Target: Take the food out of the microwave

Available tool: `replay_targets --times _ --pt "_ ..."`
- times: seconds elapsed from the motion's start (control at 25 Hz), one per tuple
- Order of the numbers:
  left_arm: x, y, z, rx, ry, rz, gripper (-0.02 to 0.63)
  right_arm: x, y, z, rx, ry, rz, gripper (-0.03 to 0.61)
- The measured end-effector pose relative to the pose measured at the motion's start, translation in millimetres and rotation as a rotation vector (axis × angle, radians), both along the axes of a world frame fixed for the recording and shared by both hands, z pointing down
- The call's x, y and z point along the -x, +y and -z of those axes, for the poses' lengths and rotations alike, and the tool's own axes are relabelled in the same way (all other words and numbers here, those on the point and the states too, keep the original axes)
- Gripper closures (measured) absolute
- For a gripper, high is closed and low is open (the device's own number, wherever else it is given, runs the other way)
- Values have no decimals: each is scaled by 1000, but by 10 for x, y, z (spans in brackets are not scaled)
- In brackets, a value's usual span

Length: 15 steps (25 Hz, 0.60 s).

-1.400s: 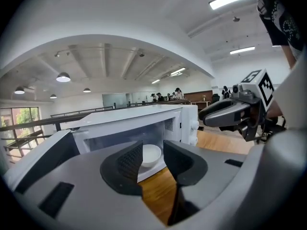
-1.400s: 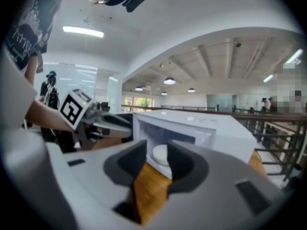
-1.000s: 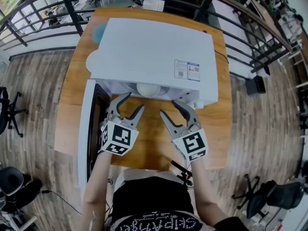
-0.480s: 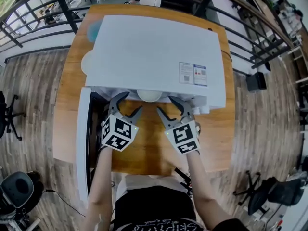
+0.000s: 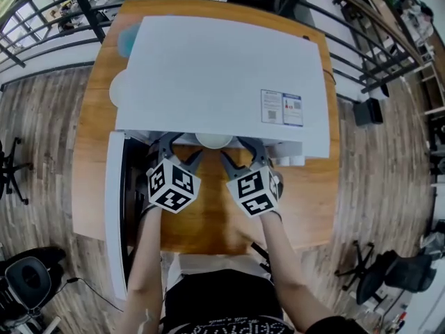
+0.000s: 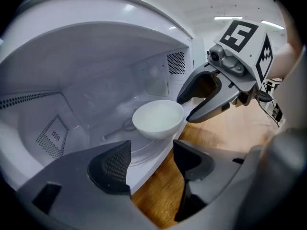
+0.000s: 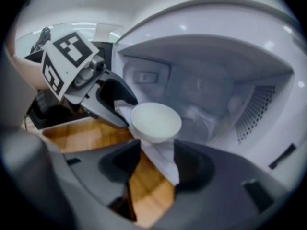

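A white bowl [image 5: 213, 140] sits on the turntable just inside the open white microwave [image 5: 215, 75]; its contents cannot be seen. My left gripper [image 5: 179, 152] is open at the cavity mouth, left of the bowl. My right gripper [image 5: 240, 153] is open on the bowl's right. Neither touches it. In the left gripper view the bowl [image 6: 158, 119] lies beyond my open left gripper [image 6: 151, 163], with the right gripper [image 6: 186, 110] beside it. In the right gripper view the bowl [image 7: 156, 122] stands ahead of the open right gripper [image 7: 156, 164], and the left gripper [image 7: 128, 113] reaches in from the left.
The microwave door [image 5: 113, 207] hangs open to the left, close to my left arm. The oven stands on a wooden table [image 5: 208, 218]. A pale round plate [image 5: 115, 89] peeks out at its left. Railings and office chairs surround the table.
Both grippers have moved forward and down to the microwave's mouth, and their jaws have spread wider. They now flank the bowl.
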<state>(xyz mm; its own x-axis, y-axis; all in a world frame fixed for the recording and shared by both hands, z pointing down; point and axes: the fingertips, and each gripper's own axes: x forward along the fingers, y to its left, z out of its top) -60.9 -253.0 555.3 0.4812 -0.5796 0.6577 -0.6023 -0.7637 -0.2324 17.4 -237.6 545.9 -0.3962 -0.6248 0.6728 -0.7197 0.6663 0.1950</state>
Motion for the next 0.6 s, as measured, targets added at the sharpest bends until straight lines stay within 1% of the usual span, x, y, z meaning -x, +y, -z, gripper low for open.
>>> replay_targets --times 0.16,0.28,0.36,0.52,0.6 --pt "-5 -26 -34 4 -48 -30 321 13 -49 -67 19 65 -26 360" --pt "-39 -54 -39 6 -55 -52 321 47 -94 -78 33 72 -31 359" --pt "-93 -72 -10 6 -22 -58 321 66 -111 -76 33 68 -30 359" --pt "-214 -66 25 38 83 -57 316 78 -130 -83 29 53 -40 359" --pt "-225 -69 39 56 109 -47 318 74 -138 -77 25 51 -47 359"
